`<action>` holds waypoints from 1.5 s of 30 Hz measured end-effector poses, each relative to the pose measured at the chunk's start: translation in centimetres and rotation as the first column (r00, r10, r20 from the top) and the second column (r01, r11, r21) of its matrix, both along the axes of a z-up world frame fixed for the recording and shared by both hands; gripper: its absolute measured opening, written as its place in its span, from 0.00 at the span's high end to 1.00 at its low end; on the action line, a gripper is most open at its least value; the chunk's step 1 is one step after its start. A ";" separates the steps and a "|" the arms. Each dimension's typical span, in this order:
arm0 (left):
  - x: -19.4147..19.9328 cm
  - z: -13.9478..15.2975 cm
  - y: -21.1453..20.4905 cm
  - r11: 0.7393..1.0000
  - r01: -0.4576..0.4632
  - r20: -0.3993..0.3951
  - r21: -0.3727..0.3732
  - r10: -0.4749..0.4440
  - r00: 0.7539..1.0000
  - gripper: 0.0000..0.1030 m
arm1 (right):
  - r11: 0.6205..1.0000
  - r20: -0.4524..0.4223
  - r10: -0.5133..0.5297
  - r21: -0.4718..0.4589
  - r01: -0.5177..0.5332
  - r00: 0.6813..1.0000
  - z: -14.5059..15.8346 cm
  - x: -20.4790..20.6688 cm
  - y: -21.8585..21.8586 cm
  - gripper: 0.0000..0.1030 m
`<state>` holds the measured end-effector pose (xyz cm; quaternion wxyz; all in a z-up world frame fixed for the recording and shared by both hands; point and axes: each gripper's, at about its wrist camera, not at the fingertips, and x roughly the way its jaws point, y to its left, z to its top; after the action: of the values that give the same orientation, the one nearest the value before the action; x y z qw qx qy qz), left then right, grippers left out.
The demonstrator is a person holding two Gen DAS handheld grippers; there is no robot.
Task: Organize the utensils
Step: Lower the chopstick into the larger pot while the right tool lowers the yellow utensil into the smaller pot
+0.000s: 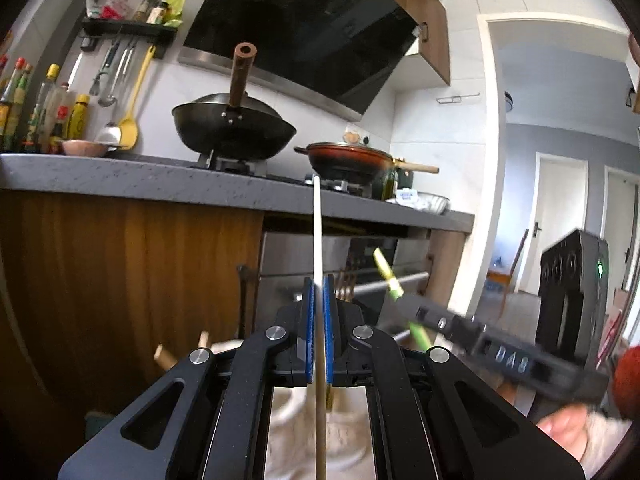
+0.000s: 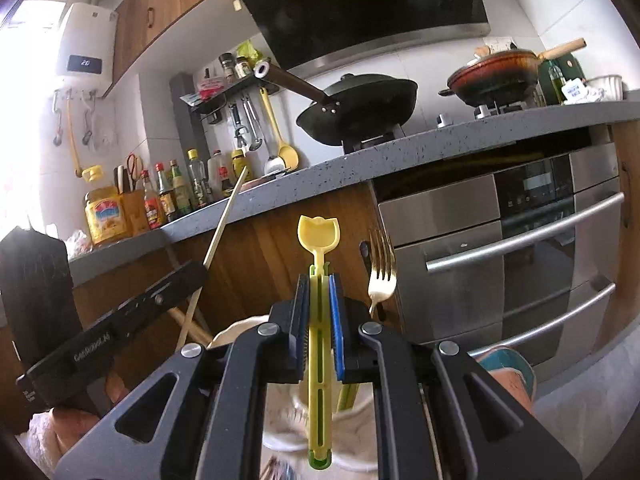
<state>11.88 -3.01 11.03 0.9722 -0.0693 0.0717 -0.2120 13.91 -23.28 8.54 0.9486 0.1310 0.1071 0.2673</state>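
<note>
Left gripper (image 1: 319, 292), seen from its own wrist camera: blue pads (image 1: 308, 328) clamped together on a pale wooden chopstick (image 1: 317, 232), held upright, its tip crossing the edge of the grey speckled countertop (image 1: 120, 176), its lower end running down past the bottom of the view. Right gripper (image 2: 320, 296), seen from its own wrist camera: blue pads (image 2: 338, 328) closed on the slotted handle of a yellow-green plastic spoon (image 2: 319, 236), cat-eared bowl end upward, handle extending down between the black linkage arms. Below both tools, blurred: a whitish holder (image 2: 280, 420); whether the utensil ends rest inside it cannot be told. Just right of the spoon: a gold fork (image 2: 382, 276), tines up, standing free of the pads. In the left wrist view, the right gripper entering from the right with the spoon handle at a slant; in the right wrist view, the left gripper entering from the left with the chopstick tilted toward the bottles (image 2: 160, 200). Background: black wok (image 1: 234, 128) with brown handle and red lidded pan (image 1: 348, 158) on the hob, black range hood (image 1: 304, 28) above, wall rack (image 1: 128, 28) with hanging tools including a yellow ladle (image 1: 134, 104), stainless oven (image 2: 500, 248) under the counter.
</note>
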 end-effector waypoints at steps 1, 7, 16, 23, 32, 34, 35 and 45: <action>0.6 0.0 -0.1 1.000 0.001 -0.002 -0.004 -0.001 1.000 0.96 | 1.000 -0.004 0.002 0.007 -0.002 1.000 -0.1 0.7 0.2 0.90; 2.6 -0.8 -0.3 0.999 -0.053 0.016 0.007 0.052 0.998 0.96 | 0.999 -0.031 0.028 0.041 -0.027 0.999 -1.1 3.3 1.4 0.90; 4.4 -1.5 1.4 0.992 -0.124 0.049 -0.011 0.124 0.991 0.95 | 0.999 -0.013 0.041 0.000 -0.041 0.999 -2.3 4.8 3.1 0.90; 5.9 -1.6 2.0 0.988 -0.149 0.047 -0.038 0.151 0.987 0.95 | 1.000 0.006 0.007 -0.018 -0.007 1.000 -2.5 5.6 3.7 0.90; 3.9 -2.4 1.3 0.990 -0.133 0.089 0.038 0.129 0.988 0.95 | 0.994 0.016 -0.001 -0.111 0.003 1.000 -3.5 4.2 4.6 0.90; 3.0 -2.5 1.5 0.991 -0.126 0.095 0.042 0.121 0.988 0.95 | 0.994 0.011 -0.004 -0.107 0.005 1.000 -3.5 4.1 4.3 0.90; 2.6 -2.5 1.6 0.992 -0.121 0.090 0.044 0.116 0.989 0.95 | 0.996 0.004 -0.001 -0.095 0.002 1.000 -3.5 4.0 4.0 0.90; 0.5 -4.0 2.3 0.992 -0.106 0.017 0.068 0.105 0.994 0.95 | 0.998 -0.015 -0.002 -0.058 0.001 1.000 -3.9 2.8 2.7 0.91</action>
<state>12.39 -0.68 7.02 0.9843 -0.0381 0.0689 -0.1580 16.70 -20.57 4.68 0.9514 0.1055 0.1220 0.2623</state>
